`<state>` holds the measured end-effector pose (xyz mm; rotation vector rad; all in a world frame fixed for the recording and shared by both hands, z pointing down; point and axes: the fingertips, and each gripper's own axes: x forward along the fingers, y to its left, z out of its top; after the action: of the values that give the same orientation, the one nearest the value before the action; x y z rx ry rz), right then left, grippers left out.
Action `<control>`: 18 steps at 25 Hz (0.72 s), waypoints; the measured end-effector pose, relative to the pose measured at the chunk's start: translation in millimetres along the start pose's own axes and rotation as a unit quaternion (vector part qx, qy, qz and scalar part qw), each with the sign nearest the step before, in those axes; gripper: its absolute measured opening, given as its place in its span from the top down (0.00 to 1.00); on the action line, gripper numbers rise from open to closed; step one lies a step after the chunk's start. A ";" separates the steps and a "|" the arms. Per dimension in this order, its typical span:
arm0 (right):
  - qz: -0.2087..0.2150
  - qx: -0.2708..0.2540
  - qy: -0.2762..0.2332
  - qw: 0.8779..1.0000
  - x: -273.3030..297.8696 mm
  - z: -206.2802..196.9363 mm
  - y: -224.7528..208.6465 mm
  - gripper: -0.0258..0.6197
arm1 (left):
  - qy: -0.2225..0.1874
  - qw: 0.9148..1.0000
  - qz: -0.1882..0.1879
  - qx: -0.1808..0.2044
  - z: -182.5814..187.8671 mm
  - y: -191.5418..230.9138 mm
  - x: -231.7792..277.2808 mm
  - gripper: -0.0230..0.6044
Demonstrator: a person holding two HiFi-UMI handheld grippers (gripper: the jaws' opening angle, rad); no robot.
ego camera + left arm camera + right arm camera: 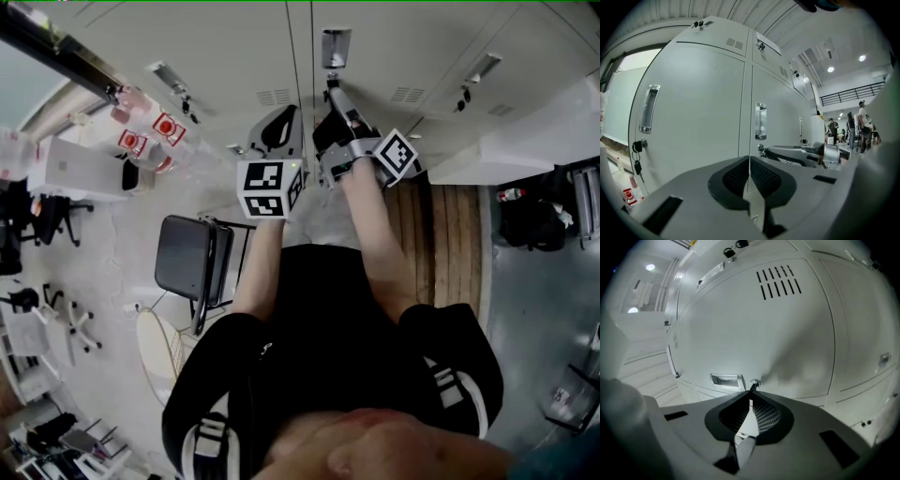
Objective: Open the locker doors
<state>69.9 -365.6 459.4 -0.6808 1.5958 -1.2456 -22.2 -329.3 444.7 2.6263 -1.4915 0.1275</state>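
Note:
Grey locker doors (394,56) stand closed in front of me. My right gripper (752,391) has its tips at the round lock (754,383) beside a recessed metal handle (725,379); it is shut on a small dark key in that lock. The left gripper view shows that same right gripper (764,150) reaching level to the lock just under the handle (761,121). My left gripper (749,161) hangs a little short of the doors, shut, with nothing between its pads. In the head view the left gripper (277,129) is beside the right gripper (334,89).
The locker door on the left has its own handle (649,108) and a bunch of keys (637,159) hanging from its lock. A dark chair (192,258) stands at my left, a slatted wooden bench (445,234) at my right. People (860,122) stand far off.

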 end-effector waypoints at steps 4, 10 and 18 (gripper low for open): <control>0.002 0.006 0.004 1.000 -0.2 -0.1 -1.3 0.91 | -0.001 1.000 0.002 0.001 -0.6 -0.1 -1.6 0.95; 0.002 -0.032 0.009 0.999 -0.2 -0.6 3.2 0.90 | -0.001 1.000 0.007 -0.004 -1.2 1.3 -2.5 0.95; -0.006 -0.209 0.057 0.976 0.5 -7.9 20.9 0.74 | -0.004 1.000 0.011 -0.009 -3.2 -0.7 -4.3 0.95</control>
<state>65.1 -356.2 439.7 -0.8915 1.9777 -0.9760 -23.8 -324.8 447.2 2.6007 -1.5169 0.1066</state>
